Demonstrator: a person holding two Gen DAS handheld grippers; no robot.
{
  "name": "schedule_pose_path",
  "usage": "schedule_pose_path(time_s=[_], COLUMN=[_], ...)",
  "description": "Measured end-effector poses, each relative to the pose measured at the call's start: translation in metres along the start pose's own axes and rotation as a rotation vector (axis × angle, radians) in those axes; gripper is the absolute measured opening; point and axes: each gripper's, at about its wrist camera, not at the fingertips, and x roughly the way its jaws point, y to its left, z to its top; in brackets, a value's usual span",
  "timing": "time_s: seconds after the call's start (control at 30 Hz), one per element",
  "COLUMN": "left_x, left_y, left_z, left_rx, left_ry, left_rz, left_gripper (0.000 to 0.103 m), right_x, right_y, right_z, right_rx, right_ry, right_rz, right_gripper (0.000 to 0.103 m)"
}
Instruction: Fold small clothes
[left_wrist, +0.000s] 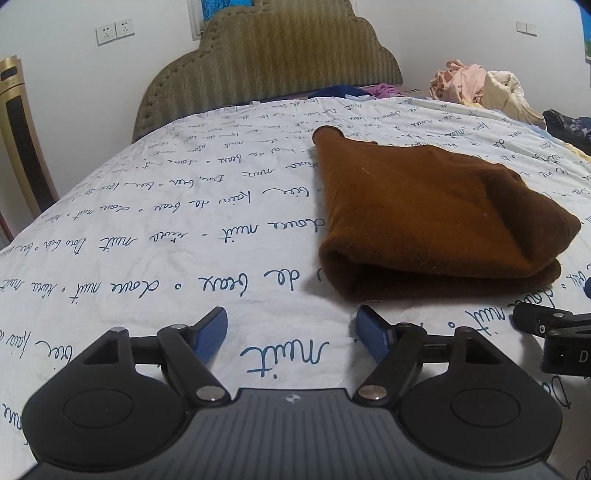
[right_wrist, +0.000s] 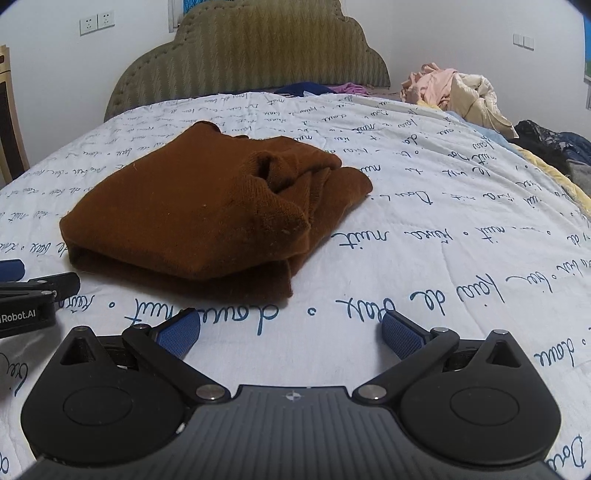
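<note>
A brown knit garment (left_wrist: 424, 214) lies folded in layers on the white bedspread (left_wrist: 184, 236); it also shows in the right wrist view (right_wrist: 207, 214), with a bunched sleeve or collar on its right side. My left gripper (left_wrist: 291, 332) is open and empty, just short of the garment's near left corner. My right gripper (right_wrist: 291, 328) is open and empty, just short of the garment's near right corner. Each gripper's edge shows in the other's view: the right one (left_wrist: 554, 332) and the left one (right_wrist: 33, 295).
A padded olive headboard (left_wrist: 266, 62) stands at the far end of the bed. A pile of pink and cream clothes (right_wrist: 454, 92) and dark clothes (right_wrist: 554, 144) lies at the far right. Blue and purple clothes (right_wrist: 321, 88) lie by the headboard.
</note>
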Motion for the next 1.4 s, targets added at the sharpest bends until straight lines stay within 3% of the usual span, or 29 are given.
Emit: schedule_pose_path(time_s=[0.27,0.57,1.4], left_x=[0.001,0.005,0.006], left_y=[-0.003,0.007,0.009], left_z=[-0.007,-0.007,-0.009], left_rx=[-0.008,-0.079,-0.089], left_ry=[-0.02,-0.007,0.01], left_rz=[0.038,0.018,0.011], left_gripper=[0.089,0.099,0.103], right_x=[0.002,-0.002,-0.001], right_y=[0.003,0.004,0.006], right_z=[-0.005,-0.01,-0.012], right_rx=[0.004,0.018,0.013], right_ry=[-0.008,-0.036,-0.036], right_rz=[-0.021,-0.028,-0.035], right_gripper=[0.103,0.103,0.103])
